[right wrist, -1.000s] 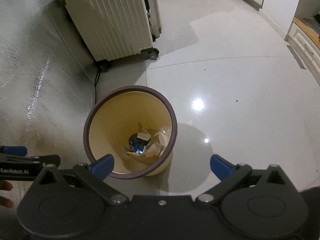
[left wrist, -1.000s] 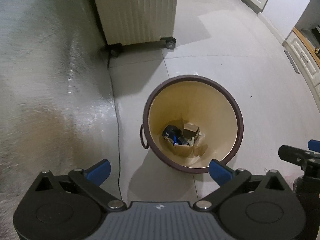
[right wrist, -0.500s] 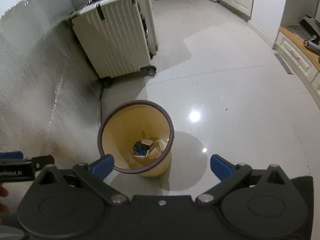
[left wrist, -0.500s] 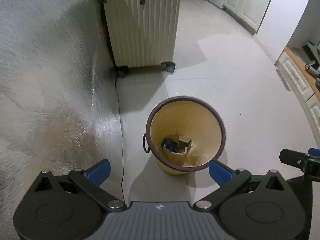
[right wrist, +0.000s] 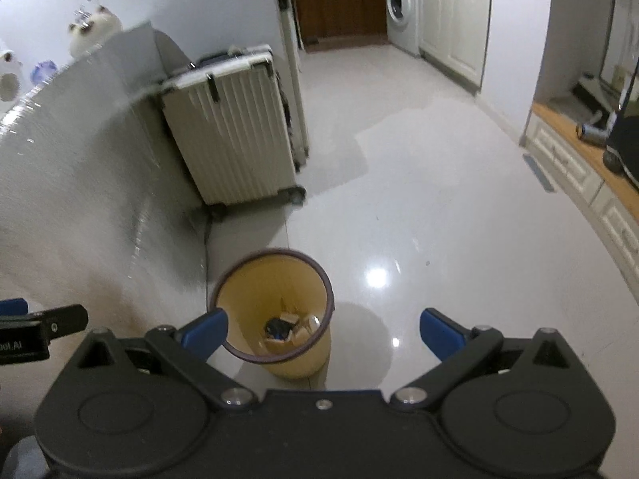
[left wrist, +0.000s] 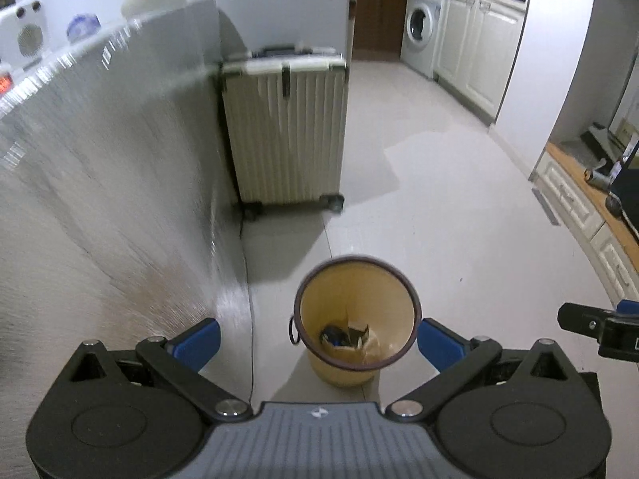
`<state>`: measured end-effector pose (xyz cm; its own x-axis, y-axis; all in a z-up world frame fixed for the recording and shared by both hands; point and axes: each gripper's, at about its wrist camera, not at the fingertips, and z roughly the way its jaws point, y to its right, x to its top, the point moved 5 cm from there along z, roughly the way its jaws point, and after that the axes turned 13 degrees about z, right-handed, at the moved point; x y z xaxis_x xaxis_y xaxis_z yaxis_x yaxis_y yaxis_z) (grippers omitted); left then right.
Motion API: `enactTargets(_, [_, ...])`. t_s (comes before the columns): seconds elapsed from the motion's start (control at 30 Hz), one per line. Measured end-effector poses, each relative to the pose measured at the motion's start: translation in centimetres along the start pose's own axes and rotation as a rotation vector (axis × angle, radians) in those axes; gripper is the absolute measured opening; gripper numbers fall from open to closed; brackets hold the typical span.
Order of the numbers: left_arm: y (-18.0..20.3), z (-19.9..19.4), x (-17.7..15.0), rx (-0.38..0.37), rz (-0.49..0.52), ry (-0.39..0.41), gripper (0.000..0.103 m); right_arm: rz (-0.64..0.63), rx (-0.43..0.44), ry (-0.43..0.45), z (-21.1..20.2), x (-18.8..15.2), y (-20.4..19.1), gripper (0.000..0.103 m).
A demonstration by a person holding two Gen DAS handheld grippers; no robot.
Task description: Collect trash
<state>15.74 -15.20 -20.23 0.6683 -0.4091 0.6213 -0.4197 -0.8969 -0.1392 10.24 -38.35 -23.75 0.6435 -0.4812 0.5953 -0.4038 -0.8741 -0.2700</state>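
- Trash lies at the bottom of the yellow bin on the pale floor.
- Your left tool and right tool gape wide, holding nothing, above it.
- Cream suitcase stands behind, beside the wall.

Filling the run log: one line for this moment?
left gripper: open, empty | right gripper: open, empty | bin: upright on floor, trash inside
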Motion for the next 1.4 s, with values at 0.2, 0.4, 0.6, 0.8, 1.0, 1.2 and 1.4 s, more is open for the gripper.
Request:
enactTargets(0.2, [-0.6, -5.8, 1.3, 0.019, -0.014, 0.098, 0.103, 0.016, 0.064, 0.060, -5.2, 1.4, -1.4, 0.103])
enactTargets(0.4, [-1.7, -11.8, 2.2, 0.049, -0.010, 0.185, 0.103, -0.019, 0.110, 0.172, -10.5, 2.7, -4.0, 0.103])
enactTargets(0.6, [-3.9, -16.2, 2.0, 0.071, -0.029, 0.239, 0.103, -0.071, 0.163, 0.265, -14.7, 3.3, -7.1, 0.103])
enactTargets(0.8, [-6.2, -20.2, 1.1, 0.100, -0.052, 0.297, 0.103, -0.124, 0.233, 0.314, -17.4, 2.9, -10.3, 0.103])
enactTargets(1.0, [-9.0, -23.4, 0.1, 0.133, -0.068, 0.334, 0.103, -0.165, 0.277, 0.344, -19.5, 2.1, -13.7, 0.103])
enactTargets(1.2, [-13.6, -25.8, -1.3, 0.219, -0.119, 0.352, 0.103, -0.197, 0.322, 0.349, -20.3, 1.7, -17.4, 0.103])
enactTargets(1.4, [-19.1, -27.4, -2.9, 0.307, -0.173, 0.350, 0.103, -0.242, 0.366, 0.338, -20.3, 1.1, -21.7, 0.103])
